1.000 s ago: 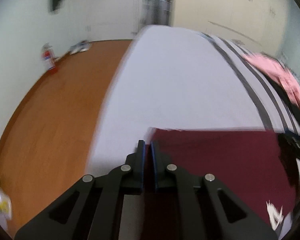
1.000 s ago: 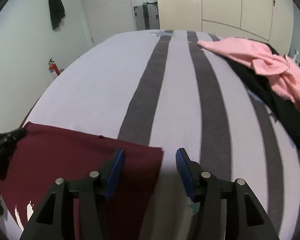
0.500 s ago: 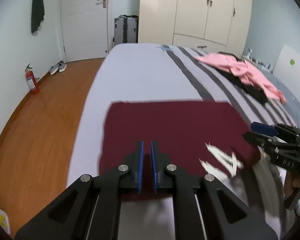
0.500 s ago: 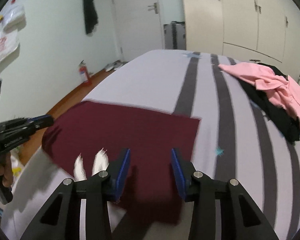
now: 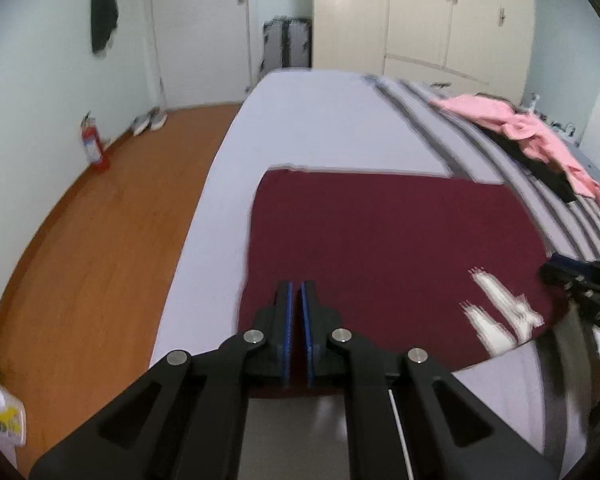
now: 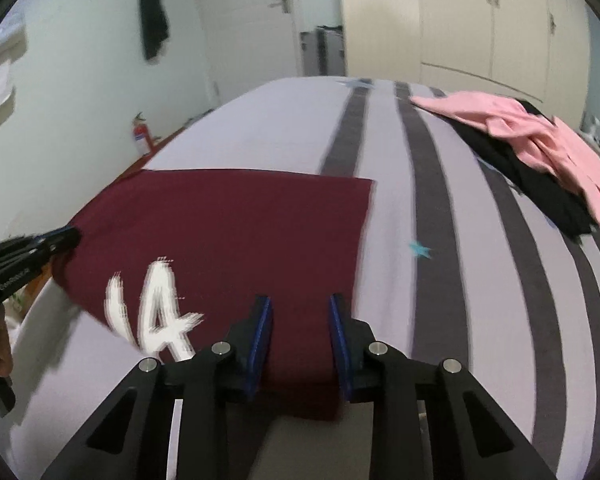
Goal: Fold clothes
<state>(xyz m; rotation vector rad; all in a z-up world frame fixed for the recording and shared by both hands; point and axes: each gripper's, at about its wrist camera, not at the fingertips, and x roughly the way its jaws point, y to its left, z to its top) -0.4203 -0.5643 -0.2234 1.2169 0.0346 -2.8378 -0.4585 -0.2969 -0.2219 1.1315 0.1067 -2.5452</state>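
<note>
A maroon garment (image 5: 380, 248) (image 6: 228, 232) with a white print (image 6: 156, 312) lies flat on the striped bed (image 5: 320, 120). My left gripper (image 5: 296, 286) is shut, and its tips are over the garment's near left part. I cannot tell whether any fabric is pinched. The right wrist view shows this gripper (image 6: 70, 236) at the garment's left edge. My right gripper (image 6: 300, 300) hangs over the near right corner. Its jaws are closing, with maroon fabric showing in the gap between the pads, which stand clear of it.
A pink garment (image 6: 540, 136) lies on a black one (image 6: 540, 188) at the bed's far right. Left of the bed is wooden floor (image 5: 100, 240) with a red fire extinguisher (image 5: 94, 144) and shoes (image 5: 150, 122). A suitcase (image 5: 288, 42) stands by the door.
Both grippers have drawn back from the garment's far edge to its near edge, while the garment stayed where it lay. The right jaws have narrowed. The left stayed shut.
</note>
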